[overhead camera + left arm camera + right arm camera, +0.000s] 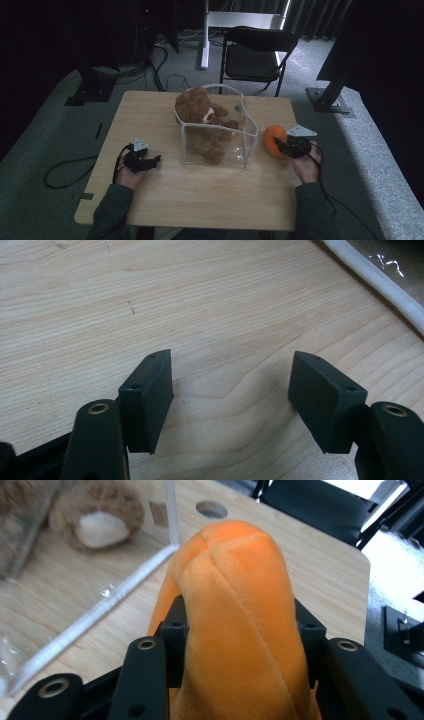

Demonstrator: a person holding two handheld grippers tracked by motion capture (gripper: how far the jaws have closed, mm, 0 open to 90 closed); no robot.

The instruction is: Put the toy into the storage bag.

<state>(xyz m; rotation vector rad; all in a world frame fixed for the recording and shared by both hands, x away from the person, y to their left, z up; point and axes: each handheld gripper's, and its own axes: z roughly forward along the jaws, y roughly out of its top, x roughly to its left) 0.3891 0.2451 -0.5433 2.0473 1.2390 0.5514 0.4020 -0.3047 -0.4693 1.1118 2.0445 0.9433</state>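
We hold the right gripper (286,145) at the right of the high view, its jaws pressed against both sides of the orange plush toy (274,140), which bulges up between them in the right gripper view and looks squeezed narrow there. The toy sits on the wooden table (200,195) just right of the clear plastic bag (239,145), close to its white-edged wall. Inside that bag, at the centre of the frame, sits the brown teddy bear (202,120). Our left gripper (148,162) rests at the lower left of the high view, well apart from the bag, its jaws spread wide over bare wood with nothing between them.
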